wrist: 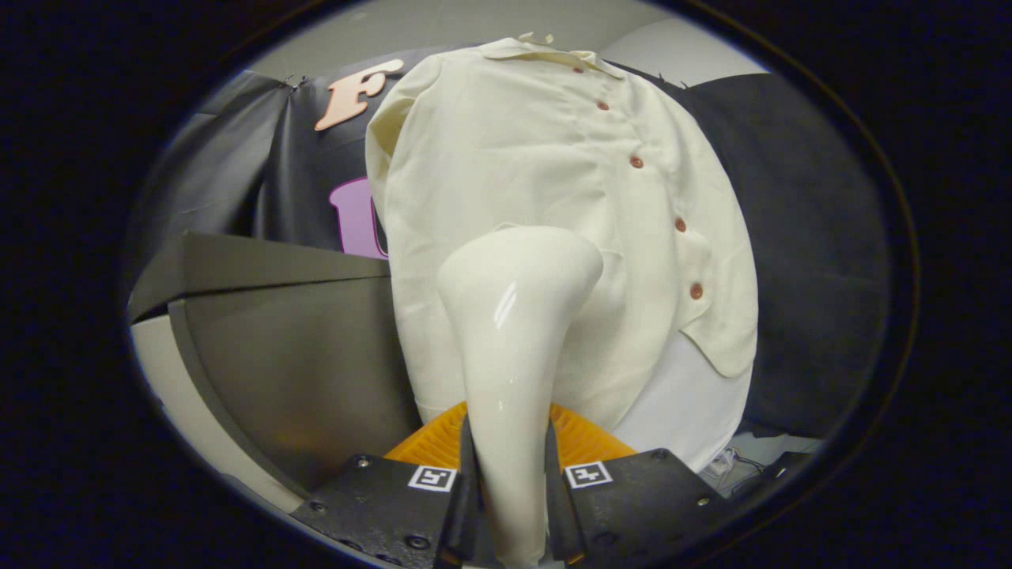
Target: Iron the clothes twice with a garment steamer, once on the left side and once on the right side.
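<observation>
A glossy white garment steamer (514, 332) stands upright against the left side of a hanging cream buttoned shirt (553, 197).

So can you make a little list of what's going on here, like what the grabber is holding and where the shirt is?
gripper: shut on the steamer, both fingers pressing its handle
steamer: white, glossy, head at the shirt's lower front
shirt: cream, hanging, buttoned
buttons: reddish-brown, in a row down the front
steamer side: beside the button row, on the plain panel
backdrop: black cloth behind the shirt
</observation>
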